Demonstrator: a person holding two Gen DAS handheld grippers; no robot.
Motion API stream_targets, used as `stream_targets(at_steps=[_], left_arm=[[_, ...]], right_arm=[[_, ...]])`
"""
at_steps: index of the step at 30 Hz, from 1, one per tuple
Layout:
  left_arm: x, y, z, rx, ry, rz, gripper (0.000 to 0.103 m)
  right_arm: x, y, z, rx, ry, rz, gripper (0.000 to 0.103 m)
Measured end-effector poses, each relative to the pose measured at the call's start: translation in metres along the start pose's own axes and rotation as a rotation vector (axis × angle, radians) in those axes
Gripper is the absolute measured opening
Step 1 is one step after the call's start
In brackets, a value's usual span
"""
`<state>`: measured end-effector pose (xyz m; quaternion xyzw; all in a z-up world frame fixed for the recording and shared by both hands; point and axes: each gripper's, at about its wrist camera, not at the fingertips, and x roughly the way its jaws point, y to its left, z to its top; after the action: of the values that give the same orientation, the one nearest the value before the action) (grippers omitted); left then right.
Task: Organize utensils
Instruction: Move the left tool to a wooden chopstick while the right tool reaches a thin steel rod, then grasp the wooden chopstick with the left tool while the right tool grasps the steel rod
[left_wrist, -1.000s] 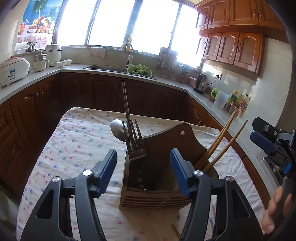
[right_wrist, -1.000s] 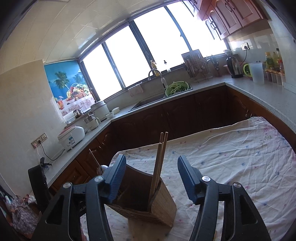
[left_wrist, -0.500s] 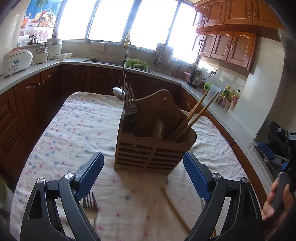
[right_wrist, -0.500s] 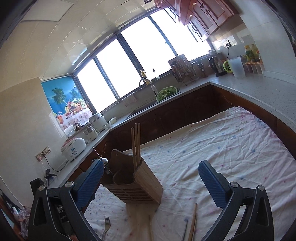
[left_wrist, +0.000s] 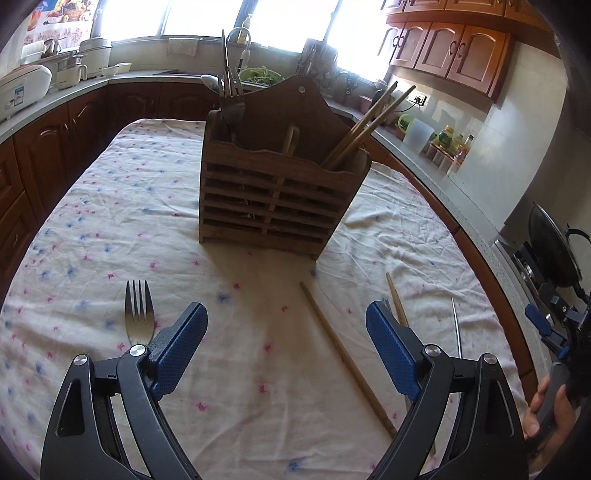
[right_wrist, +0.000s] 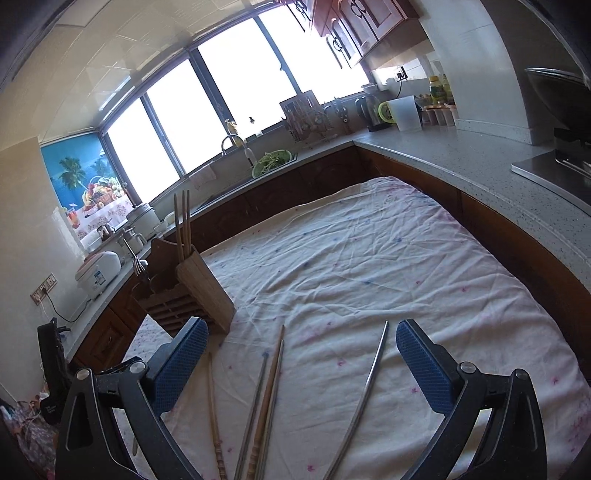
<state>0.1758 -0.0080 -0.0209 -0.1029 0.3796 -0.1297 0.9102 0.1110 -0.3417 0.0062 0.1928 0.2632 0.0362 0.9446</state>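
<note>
Several thin chopsticks (right_wrist: 275, 387) and a fork (left_wrist: 138, 314) lie flat on the cloth-covered worktop (right_wrist: 351, 258) before the wooden holder (left_wrist: 273, 192), so either empty tool, left (left_wrist: 286, 343) or right (right_wrist: 301, 363), jaws just spread wide, could pinch cloth or skid them aside.

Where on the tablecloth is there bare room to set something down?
Free: the wide cloth right of the wooden holder, out to the counter; also the patch between the holder and the loose fork. Crowded: the near edge, where chopsticks and metal utensils lie scattered.
</note>
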Motion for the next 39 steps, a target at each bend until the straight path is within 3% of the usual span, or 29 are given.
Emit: stream_targets(at_steps=[9,12,17,27,31,34,37,39], left_arm=[[0.018,-0.02,-0.005,0.056,0.057,0.009,0.089],[0.026,-0.026,-0.005,0.067,0.069,0.003,0.083],[0.047,-0.04,-0.005,0.107,0.134,-0.007,0.055],[0.096,-0.046,-0.004,0.14,0.262,0.04,0.048],[0.101,-0.052,-0.003,0.184,0.263,0.059,0.047],[0.105,-0.065,-0.005,0.259,0.259,0.042,0.047],[0.106,-0.081,-0.01,0.346,0.254,-0.007,0.037],[0.105,-0.087,-0.012,0.372,0.259,-0.033,0.037]], right_arm=[[0.013,-0.016,-0.017,-0.03,0.075,-0.059,0.1],[0.02,-0.017,-0.02,-0.044,0.098,-0.083,0.091],[0.038,-0.021,-0.021,-0.051,0.143,-0.115,0.07],[0.077,-0.032,-0.021,-0.058,0.223,-0.158,0.051],[0.093,-0.037,-0.021,-0.07,0.261,-0.187,0.039],[0.109,-0.038,-0.025,-0.086,0.306,-0.212,0.023],[0.115,-0.033,-0.027,-0.114,0.308,-0.212,0.009],[0.116,-0.029,-0.027,-0.121,0.312,-0.186,0.008]])
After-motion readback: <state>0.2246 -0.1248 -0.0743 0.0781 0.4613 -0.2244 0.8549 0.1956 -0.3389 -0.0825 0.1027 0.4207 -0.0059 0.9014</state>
